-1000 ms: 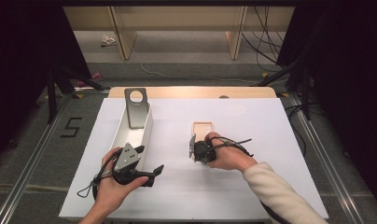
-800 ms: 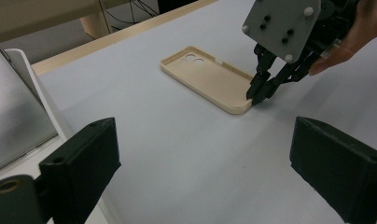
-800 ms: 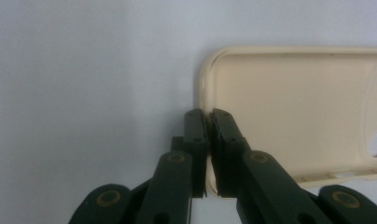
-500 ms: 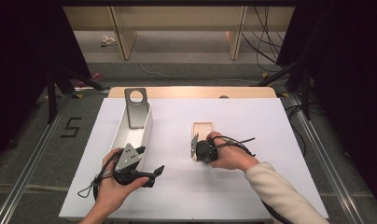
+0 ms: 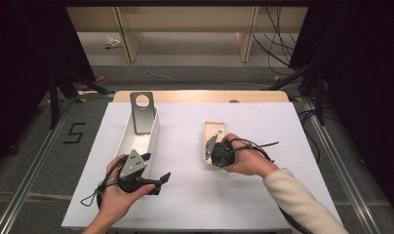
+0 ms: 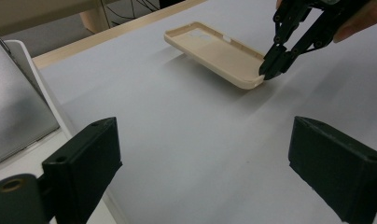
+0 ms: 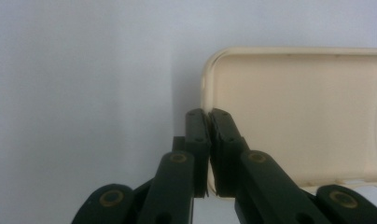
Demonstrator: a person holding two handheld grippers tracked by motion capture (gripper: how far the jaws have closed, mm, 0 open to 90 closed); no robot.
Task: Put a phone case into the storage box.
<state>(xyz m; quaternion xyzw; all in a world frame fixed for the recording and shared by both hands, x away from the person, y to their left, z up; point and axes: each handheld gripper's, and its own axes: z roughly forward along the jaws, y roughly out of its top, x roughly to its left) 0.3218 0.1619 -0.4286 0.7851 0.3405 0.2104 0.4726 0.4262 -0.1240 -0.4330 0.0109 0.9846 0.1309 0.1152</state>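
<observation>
Phone case (image 5: 214,138), beige and lying hollow side up, sits on the white table cover (image 5: 263,195) right of centre, its long side running away from you. Your right gripper (image 5: 210,146) pinches the case's rim (image 7: 206,93) at the near left corner: in the right gripper view the two black pads are pressed together with the thin wall between them. In the left gripper view that corner (image 6: 252,81) looks tipped a little off the cover, with a shadow under the case. Your right hand (image 5: 246,158) wraps the gripper body just behind the case, cable trailing to the right. Well apart to the left, your left gripper (image 5: 148,175) rests on the cover with its jaws spread wide and nothing between them. Just beside it lies a long white tray (image 5: 153,134), and a grey metal plate (image 5: 142,112) with a round hole leans up from the tray's far end.
</observation>
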